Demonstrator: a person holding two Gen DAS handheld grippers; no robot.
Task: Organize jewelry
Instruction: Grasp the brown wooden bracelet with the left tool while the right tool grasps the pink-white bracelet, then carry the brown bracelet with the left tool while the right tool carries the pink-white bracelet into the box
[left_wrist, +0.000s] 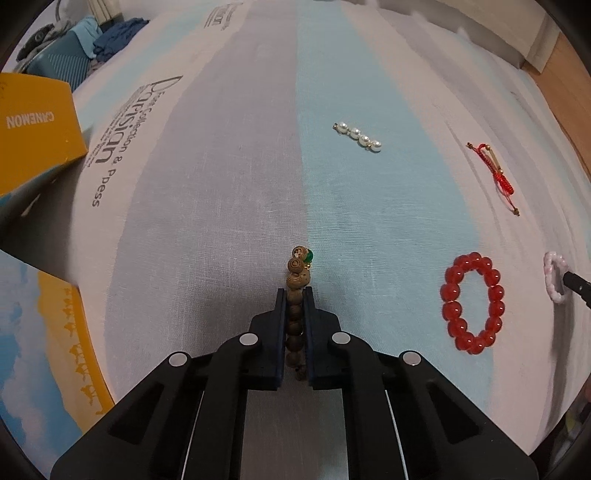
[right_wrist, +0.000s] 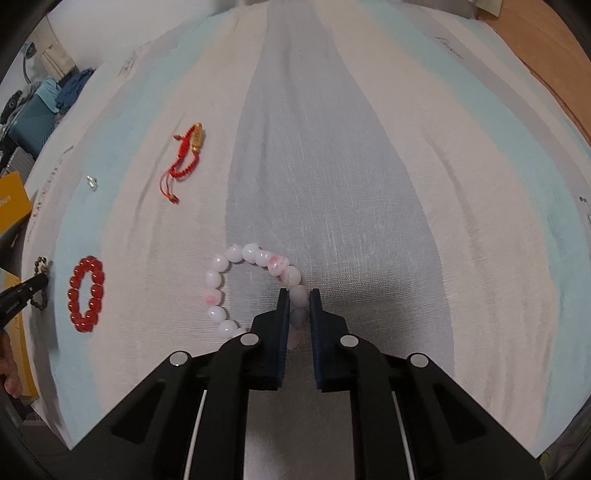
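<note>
My left gripper (left_wrist: 294, 293) is shut on a brown wooden bead bracelet (left_wrist: 297, 273) with a green bead; the beads stick out past the fingertips, just above the cloth. My right gripper (right_wrist: 298, 293) is shut on a pale pink bead bracelet (right_wrist: 236, 280) that lies looped on the cloth to its left. A red bead bracelet (left_wrist: 472, 302) lies between the two grippers and also shows in the right wrist view (right_wrist: 86, 293). A pearl strand (left_wrist: 357, 136) and a red cord bracelet (left_wrist: 495, 170) lie farther off; the red cord bracelet (right_wrist: 186, 158) carries a gold charm.
A striped white, grey and light-blue cloth (left_wrist: 240, 184) covers the surface. A yellow box (left_wrist: 33, 129) stands at the left, with another yellow-and-blue box (left_wrist: 48, 350) nearer. Blue clutter (left_wrist: 88, 40) sits at the far left corner. Wooden floor (right_wrist: 546, 55) shows at the right.
</note>
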